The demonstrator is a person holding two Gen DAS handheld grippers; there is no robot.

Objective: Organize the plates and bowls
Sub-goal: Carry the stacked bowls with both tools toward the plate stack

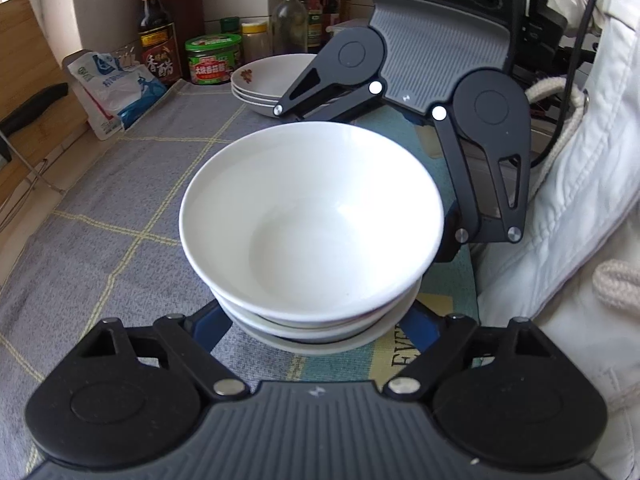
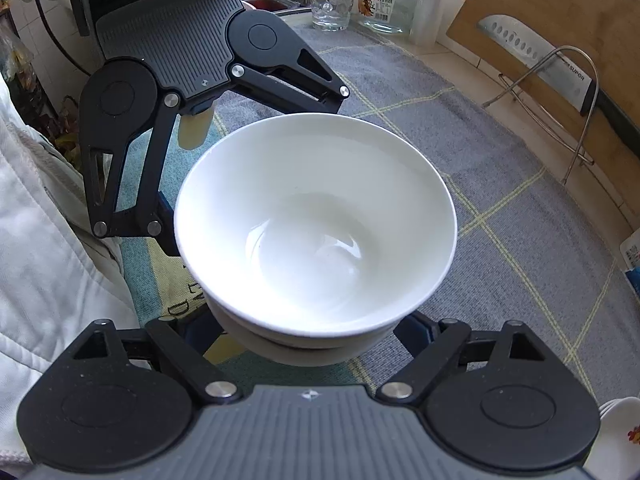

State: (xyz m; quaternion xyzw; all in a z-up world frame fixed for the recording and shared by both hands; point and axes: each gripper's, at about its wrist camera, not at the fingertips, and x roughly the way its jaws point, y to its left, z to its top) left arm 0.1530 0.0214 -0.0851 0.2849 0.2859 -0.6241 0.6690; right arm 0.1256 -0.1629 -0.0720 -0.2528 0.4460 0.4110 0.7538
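Left wrist view, left to right: the checked cloth [image 1: 100, 220] runs bare on the left. The patterned dishes [image 1: 260, 80] sit stacked far left, well apart from your work. The bowl stack [image 1: 312, 216] is dead centre on the cloth, and your white jacket [image 1: 560, 200] is at the right edge. The key relation is that the stack lies straight ahead of both jaws and between the two grippers. They face each other across it from opposite sides, so neither hand is nearer. The left gripper [image 1: 316, 344] points down at the near side, its jaws apart and one finger on each side of the lower bowls. The tips are hidden under the rims, so you cannot tell if the pads press. The right gripper [image 2: 308, 340] does the same from its side: jaws apart around the stack base, tips hidden, contact unclear. The bowls are round with no long axis, so roll angle matters little; what counts is staying centred. The top bowl [image 2: 316, 216] is nested and looks about level. My guess is the next step is a two-handed lift of the stack, probably toward the dishes. Keep both grips even or the stack could tip.
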